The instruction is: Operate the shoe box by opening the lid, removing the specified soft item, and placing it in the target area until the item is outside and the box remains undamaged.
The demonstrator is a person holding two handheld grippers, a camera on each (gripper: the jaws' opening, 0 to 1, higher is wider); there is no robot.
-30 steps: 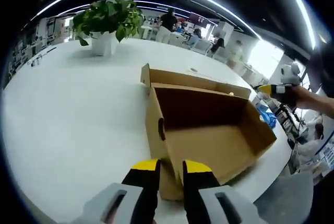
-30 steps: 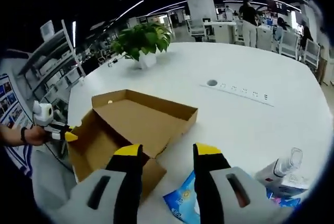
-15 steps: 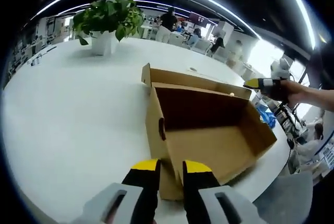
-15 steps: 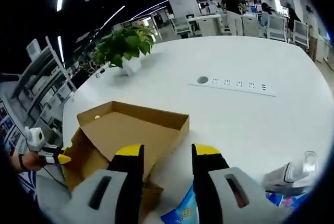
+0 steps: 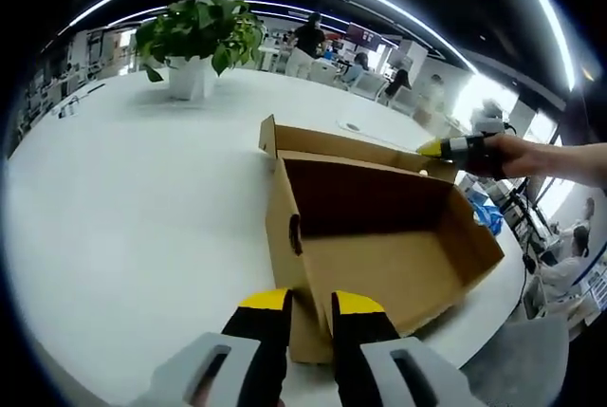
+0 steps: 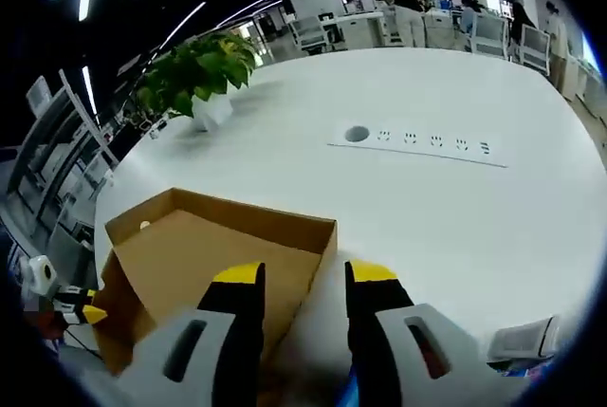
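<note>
Left gripper view, left gripper (image 5: 310,300) jaws slightly parted, empty, before open shoe box (image 5: 379,255), right gripper (image 6: 303,274) jaws parted, empty.

In the left gripper view we look from one end of the open shoe box (image 5: 379,236), close, toward the potted plant (image 5: 194,42). In the right gripper view we face the same box (image 6: 209,255) from its opposite side, also near. Both views share the box, the plant (image 6: 194,75) and the white table (image 5: 123,198).

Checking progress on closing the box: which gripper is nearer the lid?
Right. The right gripper hangs at the lid's edge; the left gripper is by the box's opposite wall.
</note>
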